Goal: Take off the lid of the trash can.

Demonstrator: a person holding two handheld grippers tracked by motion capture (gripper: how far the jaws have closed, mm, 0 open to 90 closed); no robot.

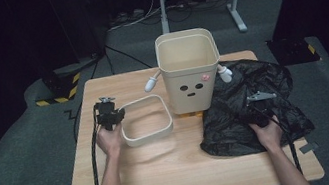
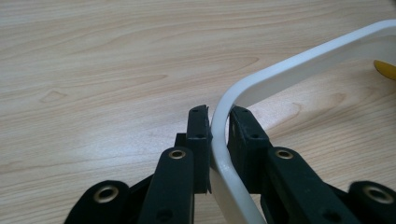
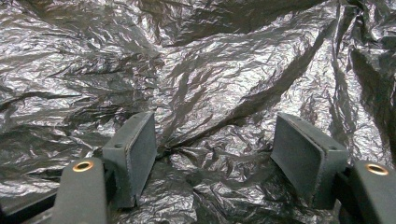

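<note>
Plastic ring, stiff and light, lies on the table left of the bin; its thin wall is best pinched at a corner. That left corner is clamped between the pads of the left gripper. Near the right edge, the right gripper is held over the soft, slippery black bag, jaws spread wide, nothing gripped.

ring left of bin, bag right

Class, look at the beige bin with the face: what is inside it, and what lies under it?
Inside the bin, only bare inner walls show; its bottom is hidden by the front wall. Under it, something orange peeks out, mostly covered.
</note>
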